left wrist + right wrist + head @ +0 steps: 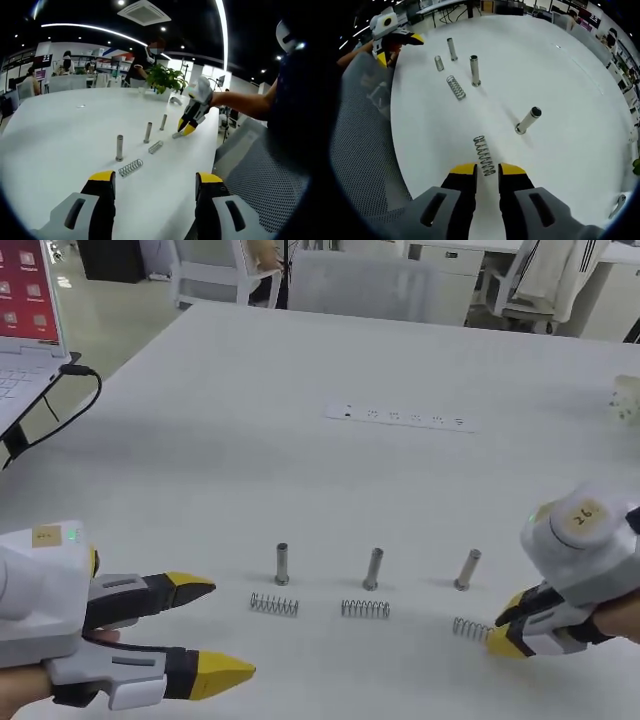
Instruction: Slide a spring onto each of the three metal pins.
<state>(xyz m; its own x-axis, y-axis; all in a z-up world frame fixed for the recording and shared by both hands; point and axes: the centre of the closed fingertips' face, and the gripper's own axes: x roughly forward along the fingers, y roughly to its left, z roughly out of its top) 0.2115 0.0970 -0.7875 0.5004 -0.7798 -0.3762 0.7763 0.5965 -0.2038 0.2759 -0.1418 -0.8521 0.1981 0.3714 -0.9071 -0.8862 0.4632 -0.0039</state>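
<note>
Starting far left of the left claw [232, 630]: got a laptop [25, 310] at the table [300, 420] edge with a black cable [75, 400] looping off it, well apart from everything else.

Got the left claw hanging just over the table with its jaws spread wide and nothing between them. Can see the left spring [274, 605] lying flat just ahead of its tips. Spotting the left pin [282, 565] standing upright right behind that spring, near but not touching.

Moving further right of that claw, same deal: seeing the middle spring [365, 609] flat on the table and the middle pin [373, 568] upright just beyond it. Also spotting a white power strip [400, 417] way out ahead of both claws, well past the pins.

Then got the right pin [467, 569], upright too, sitting just ahead and a bit left of the right claw [500, 633]. Seeing all three pins bare, and each spring down on the table in front of its pin.

Found the right spring [485, 155] lying flat with its near end poked in between the right claw's tips. Got those jaws pulled in to a narrow slot around that end. Can't tell whether the pads actually bite on the coil or just flank it.
</note>
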